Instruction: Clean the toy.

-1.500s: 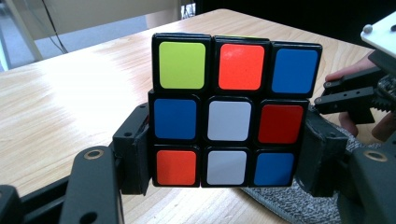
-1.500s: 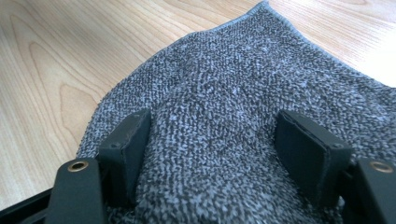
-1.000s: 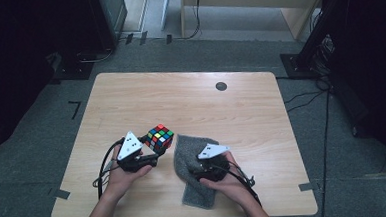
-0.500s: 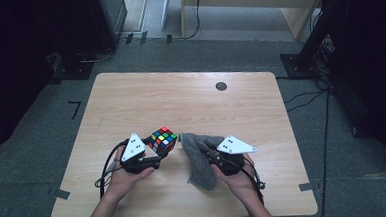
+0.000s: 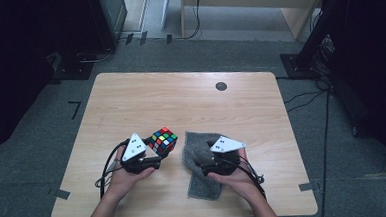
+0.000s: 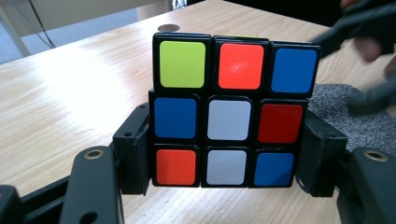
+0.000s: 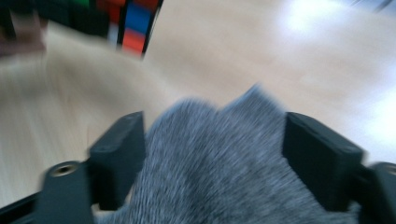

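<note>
- table (image 5: pixel 145 98): pale wood, rounded corners; it stands on grey carpet
- disc (image 5: pixel 221 86): small, dark, set in the top near the far edge (right of middle)
- cloth (image 5: pixel 201 185): grey, rumpled, lying on the near right part; its near end flat on the wood

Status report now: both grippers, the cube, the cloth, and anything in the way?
Left gripper shut on cube. Right gripper jaws just opened wide, grey cloth between them, bunched. Nothing between cube and cloth on table.
</note>
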The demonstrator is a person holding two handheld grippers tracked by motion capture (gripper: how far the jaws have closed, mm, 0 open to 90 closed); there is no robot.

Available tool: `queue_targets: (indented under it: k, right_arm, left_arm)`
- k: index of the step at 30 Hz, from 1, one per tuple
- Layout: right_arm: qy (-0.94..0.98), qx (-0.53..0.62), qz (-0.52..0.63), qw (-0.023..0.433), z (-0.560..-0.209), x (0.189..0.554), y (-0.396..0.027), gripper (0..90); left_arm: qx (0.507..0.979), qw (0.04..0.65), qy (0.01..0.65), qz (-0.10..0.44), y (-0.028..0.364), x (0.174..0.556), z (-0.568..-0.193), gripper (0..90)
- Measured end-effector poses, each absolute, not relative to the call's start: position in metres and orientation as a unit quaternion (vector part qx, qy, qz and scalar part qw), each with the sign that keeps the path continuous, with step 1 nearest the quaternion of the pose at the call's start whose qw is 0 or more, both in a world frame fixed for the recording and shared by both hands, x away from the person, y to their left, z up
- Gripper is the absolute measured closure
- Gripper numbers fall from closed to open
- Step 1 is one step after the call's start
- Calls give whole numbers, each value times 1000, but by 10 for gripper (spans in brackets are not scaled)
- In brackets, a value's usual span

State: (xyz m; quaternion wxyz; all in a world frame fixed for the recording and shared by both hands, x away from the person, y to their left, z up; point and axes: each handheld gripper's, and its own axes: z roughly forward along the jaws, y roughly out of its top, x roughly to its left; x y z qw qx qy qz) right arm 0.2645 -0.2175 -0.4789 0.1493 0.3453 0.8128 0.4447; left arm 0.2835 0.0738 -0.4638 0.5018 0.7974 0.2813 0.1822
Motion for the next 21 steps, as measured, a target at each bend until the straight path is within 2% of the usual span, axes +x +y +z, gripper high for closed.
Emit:
queue_targets:
  k: [4, 6, 8, 9, 12, 14, 17, 21]
  right_arm:
    - [843, 347, 388, 139, -497, 270, -212, 136]
    - [854, 344, 364, 138, -504, 271, -212, 176]
    - [865, 340, 346, 131, -510, 271, -213, 309]
    - [864, 341, 348, 129, -511, 270, -214, 347]
    - [854, 358, 351, 140, -509, 272, -222, 600]
    - [847, 372, 352, 141, -507, 274, -226, 695]
    - [829, 385, 368, 173, -499, 272, -228, 731]
    - [777, 393, 451, 196, -471, 261, -230, 731]
  left_arm:
    - [797, 504, 278, 181, 74, 283, -463, 336]
    - [798, 504, 278, 181, 74, 283, -463, 336]
    - [798, 504, 278, 180, 74, 283, -463, 336]
    - [798, 504, 277, 180, 74, 283, -463, 336]
    - [800, 505, 272, 175, 72, 282, -464, 336]
    - [803, 503, 269, 170, 70, 282, -465, 336]
    - [810, 499, 256, 169, 66, 280, -467, 337]
    - [824, 489, 235, 165, 56, 275, -470, 337]
